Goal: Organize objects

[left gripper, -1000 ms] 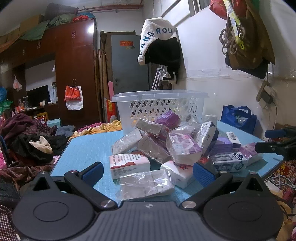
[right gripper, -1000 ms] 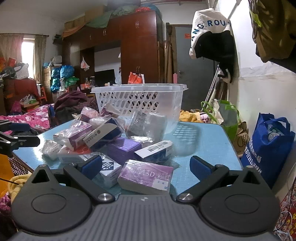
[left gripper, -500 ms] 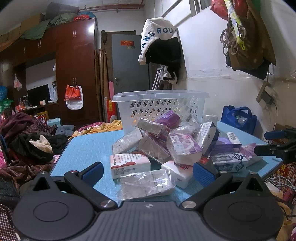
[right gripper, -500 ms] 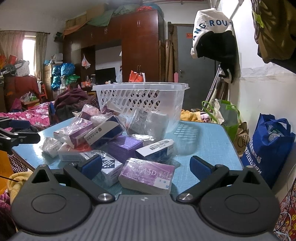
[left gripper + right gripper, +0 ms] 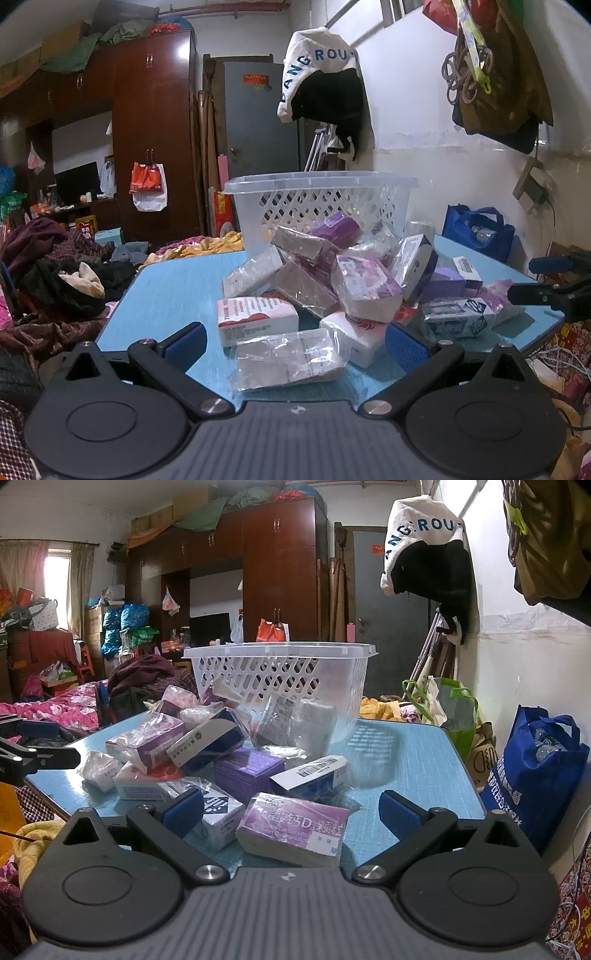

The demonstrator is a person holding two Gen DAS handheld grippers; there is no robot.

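A heap of medicine boxes and clear-wrapped packs lies on a blue table (image 5: pixel 166 291) in front of a white lattice basket (image 5: pixel 317 195). My left gripper (image 5: pixel 295 341) is open, its blue pads either side of a clear-wrapped pack (image 5: pixel 286 358), not touching it; a white-and-red box (image 5: pixel 256 319) lies just behind. In the right wrist view my right gripper (image 5: pixel 291 810) is open astride a purple-and-white box (image 5: pixel 295 827). The basket (image 5: pixel 280 672) stands behind the pile. Each gripper shows at the other view's edge: the right gripper (image 5: pixel 550 280), the left gripper (image 5: pixel 33 746).
A blue shopping bag (image 5: pixel 535 771) and a green-handled bag (image 5: pixel 450 709) sit on the floor right of the table. Clothes are heaped on the left (image 5: pixel 55 273). A white wall with hanging garments (image 5: pixel 325 81) runs along the right. Bare blue tabletop (image 5: pixel 406 753) lies right of the basket.
Both grippers have edged slightly forward toward the pile; the nearest packs sit a little lower between the pads. Nothing was gripped or shifted.
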